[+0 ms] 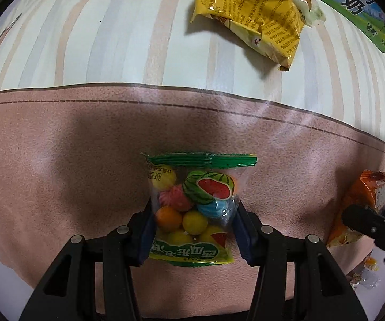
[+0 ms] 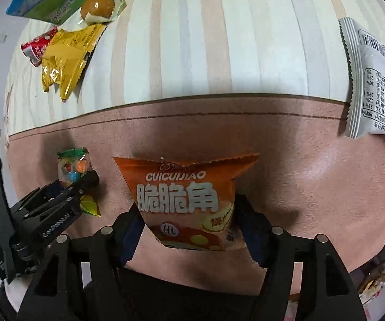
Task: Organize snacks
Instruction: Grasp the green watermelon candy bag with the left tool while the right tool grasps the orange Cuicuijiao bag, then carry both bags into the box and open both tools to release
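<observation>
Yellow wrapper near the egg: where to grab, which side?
Grip the yellow wrapper by its pointed, crimped near end, coming in from the pink mat side. It lies crumpled and flat; the packed egg and red packet crowd its far end.

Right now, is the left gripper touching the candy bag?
Touching: in the left wrist view both fingers of the left gripper press the candy bag sides.

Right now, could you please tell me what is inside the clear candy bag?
The candy bag, gripped by the left hand-held gripper, shows round yellow, orange, pink and blue candies and one watermelon-patterned piece. The printed green label at the bottom hides anything lower.
</observation>
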Motion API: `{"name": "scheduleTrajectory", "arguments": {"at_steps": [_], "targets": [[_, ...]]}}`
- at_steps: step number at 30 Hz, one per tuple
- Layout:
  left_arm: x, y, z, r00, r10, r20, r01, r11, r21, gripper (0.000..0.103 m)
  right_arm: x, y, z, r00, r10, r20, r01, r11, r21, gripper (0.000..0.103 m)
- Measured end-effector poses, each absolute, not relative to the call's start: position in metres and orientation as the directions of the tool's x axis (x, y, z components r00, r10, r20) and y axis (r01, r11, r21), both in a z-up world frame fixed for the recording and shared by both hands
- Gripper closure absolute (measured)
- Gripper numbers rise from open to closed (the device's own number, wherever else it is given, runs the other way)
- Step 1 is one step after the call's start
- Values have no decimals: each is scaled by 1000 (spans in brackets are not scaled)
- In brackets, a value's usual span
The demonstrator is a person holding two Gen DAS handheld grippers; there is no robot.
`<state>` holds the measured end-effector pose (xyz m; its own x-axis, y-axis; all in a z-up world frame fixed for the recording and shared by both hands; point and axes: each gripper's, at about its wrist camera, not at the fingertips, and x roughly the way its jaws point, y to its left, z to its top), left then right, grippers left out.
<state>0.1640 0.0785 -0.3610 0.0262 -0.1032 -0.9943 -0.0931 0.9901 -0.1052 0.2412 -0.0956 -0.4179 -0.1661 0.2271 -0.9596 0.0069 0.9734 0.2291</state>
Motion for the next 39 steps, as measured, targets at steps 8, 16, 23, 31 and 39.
{"name": "scheduleTrajectory", "arguments": {"at_steps": [8, 16, 23, 31, 39], "targets": [[146, 90, -326, 67, -126, -990, -100, 986, -133, 55, 226, -92, -413, -95, 226, -969, 0, 974, 227, 53], [182, 71, -228, 215, -246, -945, -56, 963, -263, 55, 275, -118, -324, 53, 376, -925, 9, 926, 377, 54], [264, 44, -134, 322, -351, -880, 38, 933, -358, 55, 342, -137, -220, 230, 396, -889, -66, 918, 392, 54], [398, 19, -131, 193, -427, -884, 35, 903, -428, 55, 452, -150, -193, 279, 291, -915, -78, 957, 281, 54], [454, -7, -180, 65, -408, -911, 5, 913, -409, 55, 492, -160, -235, 221, 248, -943, -63, 969, 240, 54]]}}
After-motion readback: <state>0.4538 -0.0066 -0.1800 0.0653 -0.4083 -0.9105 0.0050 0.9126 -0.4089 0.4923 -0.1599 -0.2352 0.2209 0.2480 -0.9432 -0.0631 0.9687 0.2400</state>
